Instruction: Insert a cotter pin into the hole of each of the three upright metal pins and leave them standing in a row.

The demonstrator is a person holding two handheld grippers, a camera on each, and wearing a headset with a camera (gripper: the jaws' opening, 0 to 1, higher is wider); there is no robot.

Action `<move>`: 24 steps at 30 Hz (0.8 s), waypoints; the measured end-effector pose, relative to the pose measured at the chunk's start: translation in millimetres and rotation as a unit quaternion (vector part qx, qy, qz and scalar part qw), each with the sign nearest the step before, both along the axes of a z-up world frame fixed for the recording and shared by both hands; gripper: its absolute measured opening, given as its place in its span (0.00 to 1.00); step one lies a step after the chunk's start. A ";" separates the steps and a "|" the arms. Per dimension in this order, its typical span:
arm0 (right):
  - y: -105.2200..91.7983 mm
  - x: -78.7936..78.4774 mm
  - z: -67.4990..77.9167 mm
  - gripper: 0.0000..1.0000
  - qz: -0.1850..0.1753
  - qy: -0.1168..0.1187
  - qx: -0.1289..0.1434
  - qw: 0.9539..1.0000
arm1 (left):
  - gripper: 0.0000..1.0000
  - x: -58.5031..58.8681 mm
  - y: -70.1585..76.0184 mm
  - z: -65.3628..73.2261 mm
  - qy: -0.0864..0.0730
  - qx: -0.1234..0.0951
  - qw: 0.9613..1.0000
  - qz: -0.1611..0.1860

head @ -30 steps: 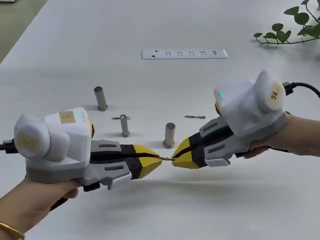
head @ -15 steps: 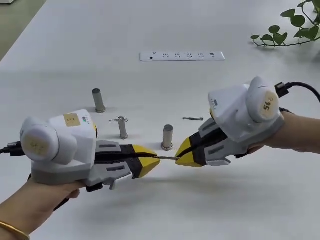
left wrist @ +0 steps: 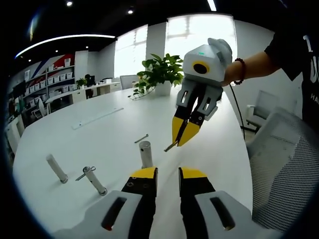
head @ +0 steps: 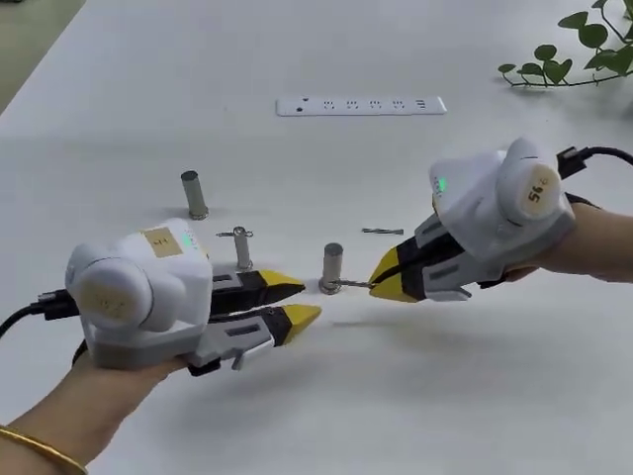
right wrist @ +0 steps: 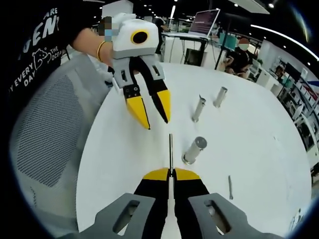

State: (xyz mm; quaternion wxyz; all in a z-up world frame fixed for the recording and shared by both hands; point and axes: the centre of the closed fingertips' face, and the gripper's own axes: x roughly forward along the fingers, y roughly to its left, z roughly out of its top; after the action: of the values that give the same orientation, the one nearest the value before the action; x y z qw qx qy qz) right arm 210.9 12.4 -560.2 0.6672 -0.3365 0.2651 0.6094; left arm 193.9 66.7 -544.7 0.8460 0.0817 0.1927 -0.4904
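Note:
Three upright metal pins stand in a row: the far one (head: 193,194), the middle one (head: 242,248) with a cotter pin through its top, and the near one (head: 332,265). My right gripper (head: 382,287) is shut on a thin cotter pin (head: 353,285) whose free end points at the near pin's side, close to it. In the right gripper view the cotter pin (right wrist: 170,147) sticks straight out past the right gripper (right wrist: 170,174), beside the near pin (right wrist: 194,149). My left gripper (head: 297,301) is open, holding nothing, just left of the near pin (left wrist: 146,153). A loose cotter pin (head: 383,232) lies on the table.
A white power strip (head: 361,105) lies farther back on the white table (head: 415,396). A green plant (head: 574,49) trails in at the far right corner. In the right gripper view, a mesh chair (right wrist: 55,129) stands beside the table edge.
My left gripper has opened, let go of the cotter pin and drawn back to the left. The right gripper has kept the cotter pin and carried it toward the near upright pin.

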 end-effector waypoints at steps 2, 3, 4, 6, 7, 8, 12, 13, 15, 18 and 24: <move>-3.2 3.6 -0.1 0.00 -0.003 -0.005 -0.004 1.000 | 0.15 4.0 -0.4 -3.6 -0.003 0.005 1.000 0.010; -4.4 4.5 -0.2 0.00 -0.003 -0.006 -0.006 1.000 | 0.16 5.5 -0.9 -4.9 -0.003 0.007 1.000 0.012; -5.7 5.9 -0.1 0.00 -0.006 -0.008 -0.009 1.000 | 0.17 7.7 -1.3 -7.3 -0.004 0.011 1.000 0.017; -7.7 7.8 -0.3 0.00 -0.008 -0.009 -0.011 1.000 | 0.16 10.3 -2.6 -9.9 -0.007 0.016 1.000 0.020; -9.1 9.4 -0.6 0.00 -0.010 -0.010 -0.013 1.000 | 0.16 10.8 -3.0 -10.4 -0.007 0.018 1.000 0.020; -9.4 9.9 -0.5 0.00 -0.010 -0.011 -0.014 1.000 | 0.16 13.3 -4.5 -12.1 -0.008 0.019 1.000 0.023; -14.0 17.8 -2.0 0.00 -0.013 -0.015 -0.019 1.000 | 0.16 19.9 -6.4 -15.2 -0.009 0.020 0.999 0.035; -15.1 19.5 -2.5 0.00 -0.012 -0.016 -0.021 1.000 | 0.15 23.1 -6.0 -17.2 -0.009 0.023 0.999 0.041; -16.1 21.4 -2.9 0.00 -0.012 -0.017 -0.023 1.000 | 0.15 28.8 -5.6 -19.2 -0.009 0.023 0.998 0.055; -16.9 24.0 -3.6 0.00 -0.012 -0.019 -0.027 0.999 | 0.15 34.9 -6.0 -20.8 -0.010 0.022 0.997 0.067; -17.3 29.0 -5.5 0.00 -0.011 -0.023 -0.033 0.999 | 0.13 46.6 -8.5 -24.6 -0.004 0.014 0.996 0.093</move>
State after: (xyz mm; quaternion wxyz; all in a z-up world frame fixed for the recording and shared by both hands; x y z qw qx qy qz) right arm 239.9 -4.8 -565.7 0.6682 -0.3694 0.2735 0.5849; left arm 240.4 58.3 -569.3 0.8877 0.0775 0.2027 -0.4061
